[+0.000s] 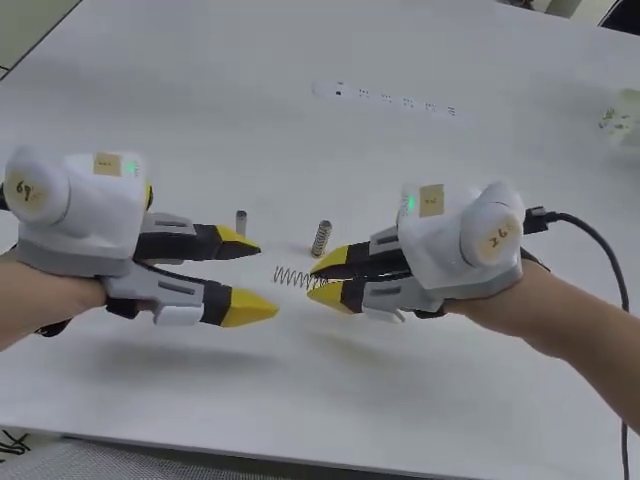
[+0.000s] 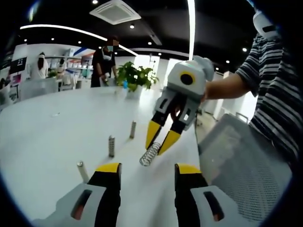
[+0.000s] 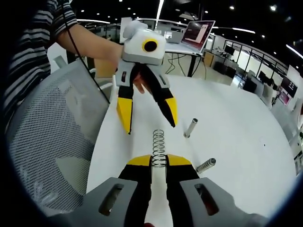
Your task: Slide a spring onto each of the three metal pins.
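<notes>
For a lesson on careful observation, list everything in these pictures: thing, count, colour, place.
table: one, white, under everything
near pin: one, grey, bare, upright on table
middle pin: one, grey, upright, inside fitted spring
far pin: one, grey, upright; bare or not unclear
loose spring: one, grey, between the grippers
power strip: one, white, far side of table
plant: one, green, by table's far end
chair: one, grey mesh, beside table
cable: one, black, behind right gripper
left gripper: one, white, yellow tips, open
right gripper: one, white, yellow tips, shut on loose spring
</notes>
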{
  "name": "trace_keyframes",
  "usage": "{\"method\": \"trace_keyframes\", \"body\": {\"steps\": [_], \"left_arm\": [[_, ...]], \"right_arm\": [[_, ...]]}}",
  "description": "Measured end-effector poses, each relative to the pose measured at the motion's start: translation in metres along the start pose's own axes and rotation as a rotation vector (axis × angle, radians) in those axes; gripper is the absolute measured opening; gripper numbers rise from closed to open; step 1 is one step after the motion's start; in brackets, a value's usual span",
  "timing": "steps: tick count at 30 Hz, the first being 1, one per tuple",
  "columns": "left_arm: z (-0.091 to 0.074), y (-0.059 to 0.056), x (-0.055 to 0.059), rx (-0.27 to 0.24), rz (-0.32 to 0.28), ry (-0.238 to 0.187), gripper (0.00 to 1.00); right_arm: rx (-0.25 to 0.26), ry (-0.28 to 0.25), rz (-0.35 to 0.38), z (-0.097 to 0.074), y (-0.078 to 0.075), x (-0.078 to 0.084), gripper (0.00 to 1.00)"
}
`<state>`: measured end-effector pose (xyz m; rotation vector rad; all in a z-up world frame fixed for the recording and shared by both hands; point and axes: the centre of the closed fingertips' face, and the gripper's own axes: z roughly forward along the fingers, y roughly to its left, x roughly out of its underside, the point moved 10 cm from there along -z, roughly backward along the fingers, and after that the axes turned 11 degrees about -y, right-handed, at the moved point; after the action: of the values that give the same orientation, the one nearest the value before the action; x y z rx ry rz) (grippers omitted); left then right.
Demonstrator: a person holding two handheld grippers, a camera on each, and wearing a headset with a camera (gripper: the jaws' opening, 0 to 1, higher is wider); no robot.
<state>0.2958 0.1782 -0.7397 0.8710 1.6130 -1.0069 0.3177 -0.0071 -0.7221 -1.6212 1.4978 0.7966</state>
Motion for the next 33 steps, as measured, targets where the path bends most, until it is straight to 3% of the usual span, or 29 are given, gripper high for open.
{"method": "trace_keyframes", "body": {"steps": [13,22,33], "left_arm": [[0.012,-0.002,-0.003,0.052,0.013,0.0,0.26],[0.017,-0.002,-0.005,0.061,0.019,-0.008,0.2],[0.017,-0.005,-0.007,0.092,0.027,-0.022,0.05]], "right_arm": [[-0.02,-0.002,-0.047,-0.005,0.002,-0.002,0.08],[-0.023,-0.034,-0.056,-0.008,0.001,-0.006,0.08],[-0.025,-0.037,-0.064,-0.009,0.004,-0.007,0.08]]}}
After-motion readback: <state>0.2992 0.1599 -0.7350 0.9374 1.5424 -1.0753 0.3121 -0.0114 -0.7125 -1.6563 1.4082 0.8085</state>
